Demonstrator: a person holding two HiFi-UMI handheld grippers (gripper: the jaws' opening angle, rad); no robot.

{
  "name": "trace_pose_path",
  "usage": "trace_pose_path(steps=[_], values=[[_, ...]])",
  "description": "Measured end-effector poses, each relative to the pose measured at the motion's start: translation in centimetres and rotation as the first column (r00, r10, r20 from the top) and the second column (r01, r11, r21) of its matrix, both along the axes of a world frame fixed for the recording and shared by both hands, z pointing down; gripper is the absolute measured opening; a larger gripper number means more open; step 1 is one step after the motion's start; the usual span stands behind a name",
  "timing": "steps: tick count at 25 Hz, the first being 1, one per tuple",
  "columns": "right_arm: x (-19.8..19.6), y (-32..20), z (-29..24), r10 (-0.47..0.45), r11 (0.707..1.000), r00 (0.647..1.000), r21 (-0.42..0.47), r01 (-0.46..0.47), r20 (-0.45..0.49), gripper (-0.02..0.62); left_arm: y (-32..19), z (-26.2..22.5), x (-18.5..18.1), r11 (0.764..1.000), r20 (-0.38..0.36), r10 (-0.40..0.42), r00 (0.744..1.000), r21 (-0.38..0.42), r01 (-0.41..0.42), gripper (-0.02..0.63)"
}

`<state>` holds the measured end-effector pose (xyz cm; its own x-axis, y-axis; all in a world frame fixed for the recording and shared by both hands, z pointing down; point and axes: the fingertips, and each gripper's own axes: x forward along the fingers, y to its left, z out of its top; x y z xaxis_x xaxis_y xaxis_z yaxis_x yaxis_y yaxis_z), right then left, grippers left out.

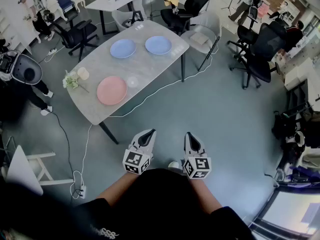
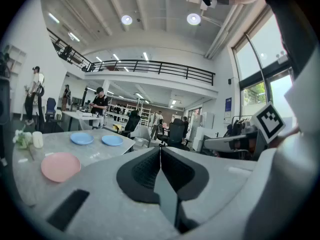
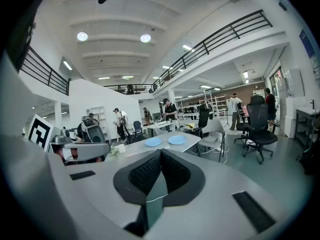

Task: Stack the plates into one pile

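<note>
On a grey table [image 1: 150, 66] lie a pink plate [image 1: 111, 90] near the front and two blue plates [image 1: 123, 48] [image 1: 158, 45] side by side further back. The left gripper view also shows the pink plate [image 2: 60, 166] and both blue plates [image 2: 82, 138] [image 2: 112, 140]; the right gripper view shows the blue plates [image 3: 153, 142] [image 3: 177, 139]. My left gripper [image 1: 148, 135] and right gripper [image 1: 191, 139] hang over the floor well short of the table, both shut and empty.
A small clear bowl [image 1: 132, 82] sits beside the pink plate, with a cup [image 1: 83, 73] and white flowers [image 1: 71, 80] at the table's left end. Office chairs [image 1: 190, 6] ring the table. Cables [image 1: 150, 96] trail across the floor. People stand at the room's edges.
</note>
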<state>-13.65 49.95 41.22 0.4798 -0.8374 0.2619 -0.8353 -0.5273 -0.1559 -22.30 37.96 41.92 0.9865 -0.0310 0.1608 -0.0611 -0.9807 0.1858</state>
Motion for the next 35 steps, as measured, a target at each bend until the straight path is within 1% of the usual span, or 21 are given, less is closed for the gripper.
trace_pose_path(steps=[2, 4, 6, 8, 11, 13, 16, 20, 22, 24, 26, 28, 30, 35], values=[[1.5, 0.3, -0.9, 0.022, 1.0, 0.999, 0.018, -0.021, -0.03, 0.012, 0.0, -1.3, 1.1, 0.999, -0.019, 0.011, 1.0, 0.046, -0.01, 0.018], [3.3, 1.0, -1.7, 0.053, 0.998, 0.996, 0.031, -0.05, -0.075, 0.012, -0.5, -1.7, 1.8, 0.997, -0.019, -0.004, 1.0, 0.076, 0.006, 0.018], [5.7, 2.6, -2.5, 0.101, 0.995, 0.987, 0.042, -0.096, -0.128, 0.012, -1.5, -1.2, 2.0, 0.995, -0.006, -0.057, 0.998, 0.086, 0.057, 0.018], [8.4, 4.6, -3.2, 0.133, 0.99, 0.98, 0.055, -0.126, -0.148, 0.012, -2.2, -0.8, 2.1, 0.991, -0.005, -0.105, 0.995, 0.089, 0.105, 0.018], [11.9, 6.5, -3.2, 0.13, 0.99, 0.985, 0.07, -0.122, -0.112, 0.014, -2.3, -1.1, 3.2, 0.984, -0.022, -0.155, 0.988, 0.091, 0.156, 0.018], [13.4, 7.7, -2.4, 0.121, 0.992, 0.988, 0.056, -0.116, -0.093, 0.014, -1.6, -1.2, 4.3, 0.978, -0.026, -0.179, 0.984, 0.101, 0.18, 0.018], [14.3, 8.8, -0.7, 0.093, 0.996, 0.994, 0.022, -0.091, -0.063, 0.014, -0.2, -1.5, 5.8, 0.97, -0.028, -0.212, 0.977, 0.118, 0.213, 0.018], [15.3, 10.1, 1.5, 0.05, 0.999, 0.998, 0.006, -0.05, -0.038, 0.014, 1.4, -0.8, 6.7, 0.957, -0.015, -0.259, 0.966, 0.132, 0.259, 0.018], [16.3, 11.1, 2.7, 0.06, 0.998, 0.998, 0.0, -0.06, -0.001, 0.014, 2.3, 0.0, 7.5, 0.959, 0.013, -0.258, 0.966, 0.127, 0.255, 0.018], [17.0, 11.9, 3.2, 0.081, 0.997, 0.996, 0.006, -0.081, 0.03, 0.014, 3.3, 0.9, 8.4, 0.969, 0.044, -0.23, 0.972, 0.105, 0.225, 0.018], [17.8, 12.4, 3.5, 0.095, 0.995, 0.995, 0.009, -0.095, 0.028, 0.014, 4.1, 1.9, 9.8, 0.978, 0.069, -0.199, 0.978, 0.069, 0.195, 0.018], [19.1, 12.4, 4.0, 0.105, 0.994, 0.994, 0.008, -0.105, 0.03, 0.014, 4.1, 2.6, 11.7, 0.983, 0.078, -0.182, 0.98, 0.037, 0.18, 0.018], [20.5, 11.8, 4.7, 0.117, 0.993, 0.992, 0.001, -0.118, 0.044, 0.014, 3.6, 2.6, 13.8, 0.986, 0.077, -0.167, 0.983, 0.038, 0.165, 0.018], [24.1, 9.3, 6.3, 0.147, 0.989, 0.987, -0.043, -0.145, 0.062, 0.014, 0.6, 2.4, 19.3, 0.991, 0.066, -0.115, 0.991, 0.072, 0.111, 0.018]])
